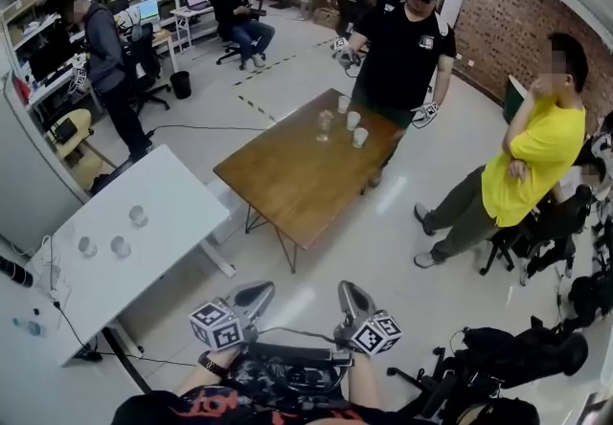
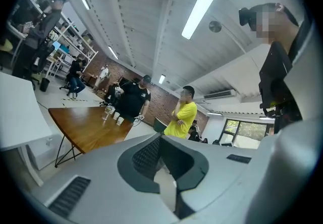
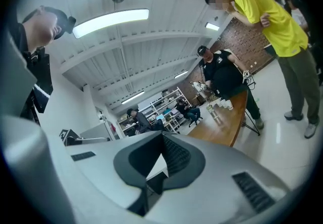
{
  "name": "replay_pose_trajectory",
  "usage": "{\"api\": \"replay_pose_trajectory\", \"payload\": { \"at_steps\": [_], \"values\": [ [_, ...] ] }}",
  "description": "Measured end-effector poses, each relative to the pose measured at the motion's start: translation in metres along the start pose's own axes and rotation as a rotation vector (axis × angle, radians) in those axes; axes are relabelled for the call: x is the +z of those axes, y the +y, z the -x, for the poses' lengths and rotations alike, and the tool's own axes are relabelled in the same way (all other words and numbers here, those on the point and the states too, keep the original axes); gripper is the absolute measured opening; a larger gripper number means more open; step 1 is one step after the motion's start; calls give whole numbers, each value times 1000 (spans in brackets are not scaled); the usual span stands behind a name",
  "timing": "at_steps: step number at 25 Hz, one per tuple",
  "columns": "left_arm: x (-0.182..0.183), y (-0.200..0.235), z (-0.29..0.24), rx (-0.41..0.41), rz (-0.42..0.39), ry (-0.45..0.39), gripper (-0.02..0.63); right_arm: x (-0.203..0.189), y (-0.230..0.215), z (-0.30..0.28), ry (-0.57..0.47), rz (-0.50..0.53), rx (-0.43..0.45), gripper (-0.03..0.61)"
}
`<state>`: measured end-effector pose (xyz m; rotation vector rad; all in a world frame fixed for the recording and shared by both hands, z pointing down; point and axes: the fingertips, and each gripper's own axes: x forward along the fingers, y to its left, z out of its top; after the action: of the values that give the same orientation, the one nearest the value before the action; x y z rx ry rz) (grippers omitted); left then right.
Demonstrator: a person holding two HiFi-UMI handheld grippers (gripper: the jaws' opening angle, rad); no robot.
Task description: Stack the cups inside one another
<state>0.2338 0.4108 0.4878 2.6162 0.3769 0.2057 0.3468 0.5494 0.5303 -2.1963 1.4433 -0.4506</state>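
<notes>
**Desk:** How do your tongs stand?

**Me:** I have the left tongs (image 1: 255,293) pressed fully together with nothing between them. The right tongs (image 1: 346,293) are the same, closed on nothing. Both point level, low in front of me over the floor, well apart from either tabletop.

**Desk:** And the cups?

**Me:** I see three white cups (image 1: 353,120) in a short row on the wooden tabletop (image 1: 287,184), close to its far edge. A person in black (image 1: 402,50) stands at that edge. A clear cup (image 1: 325,124) stands just beside the row, a little further in from the edge. None of them sits inside another, as far as I can make out.

**Desk:** Anything in them?

**Me:** They're too small for me to tell. The clear cup looks see-through all the way down.

**Desk:** Any other containers?

**Me:** Three pale cups (image 1: 120,246) stand upright and apart from one another on the white tabletop (image 1: 182,189) to my left. One is near its middle and two are toward its left edge. I can't read their contents either.
</notes>
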Motion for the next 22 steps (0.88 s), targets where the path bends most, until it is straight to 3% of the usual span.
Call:
{"api": "replay_pose_trajectory", "payload": {
  "at_steps": [8,13,17,22],
  "values": [
    [1,2,-6,34,-33,12,1,-5,0,-13,27,-26,49,5],
    [5,23,3,73,-13,3,2,-7,8,-38,40,-11,90,5],
    [22,42,9,88,-10,-44,2,-4,8,-53,48,2,79,5],
    [36,88,42,168,29,-97,1,-10,34,-94,59,3,122,5]
  ]
}}
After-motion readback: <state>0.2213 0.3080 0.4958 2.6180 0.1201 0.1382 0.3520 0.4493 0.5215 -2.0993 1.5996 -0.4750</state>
